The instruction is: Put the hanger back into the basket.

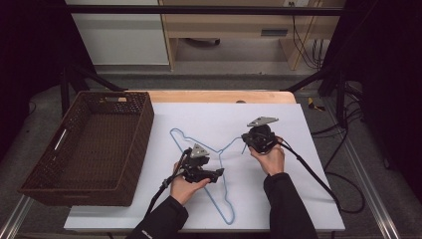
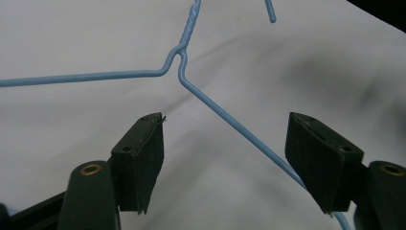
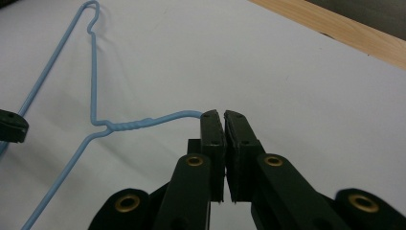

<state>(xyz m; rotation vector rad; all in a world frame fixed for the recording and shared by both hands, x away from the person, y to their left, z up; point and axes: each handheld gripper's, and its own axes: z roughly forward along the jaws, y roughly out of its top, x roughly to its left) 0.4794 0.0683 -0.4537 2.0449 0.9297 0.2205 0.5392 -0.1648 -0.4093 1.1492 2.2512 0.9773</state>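
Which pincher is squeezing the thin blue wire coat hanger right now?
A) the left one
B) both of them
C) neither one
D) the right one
D: the right gripper has its black jaws shut on the hook of the thin blue wire coat hanger, while the left gripper is open with the wire lying loose between its jaws.

The high view looks forward and down over the whole table point(image 1: 278, 209); both gripper views sit close above it, sharing the blue wire hanger point(image 2: 220, 115), its far end perhaps cropped.

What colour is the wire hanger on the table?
Light blue; the hanger shows best in the left gripper view.
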